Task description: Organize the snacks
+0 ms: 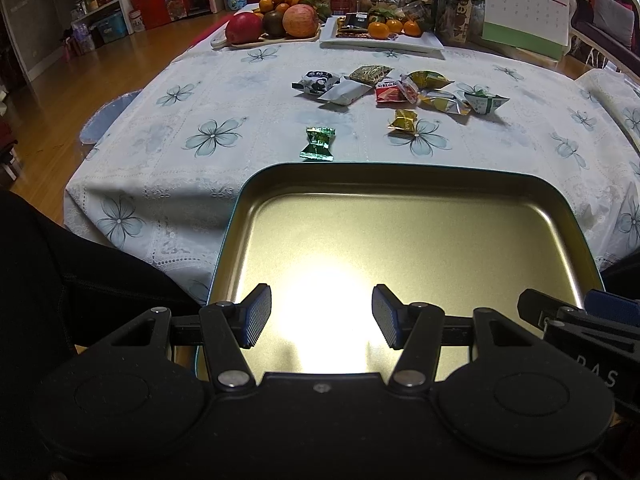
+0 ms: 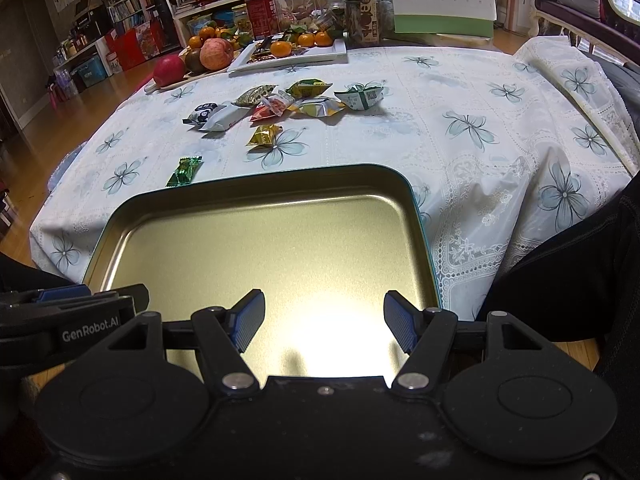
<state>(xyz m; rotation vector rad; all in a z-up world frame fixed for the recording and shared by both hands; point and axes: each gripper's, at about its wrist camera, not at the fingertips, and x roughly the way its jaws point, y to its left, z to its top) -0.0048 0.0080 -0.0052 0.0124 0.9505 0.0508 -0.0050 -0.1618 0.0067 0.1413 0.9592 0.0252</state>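
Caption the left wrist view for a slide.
Open left gripper poised over an empty gold tin, wrapped snacks scattered beyond.

both fingers [image 1: 321, 317] [image 2: 324, 322] apart, empty

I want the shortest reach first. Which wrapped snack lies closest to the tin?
The green twist-wrapped candy, alone just beyond the tin's far rim. The gold candy lies farther back; the rest cluster beyond it.

Shallow gold metal tin [image 1: 408, 232]: smooth, satin sheen, bright glare spot. White floral lace-edged cloth [image 1: 192, 168] looks matt. Crinkly foil snack wrappers [image 1: 400, 88]: glossy.
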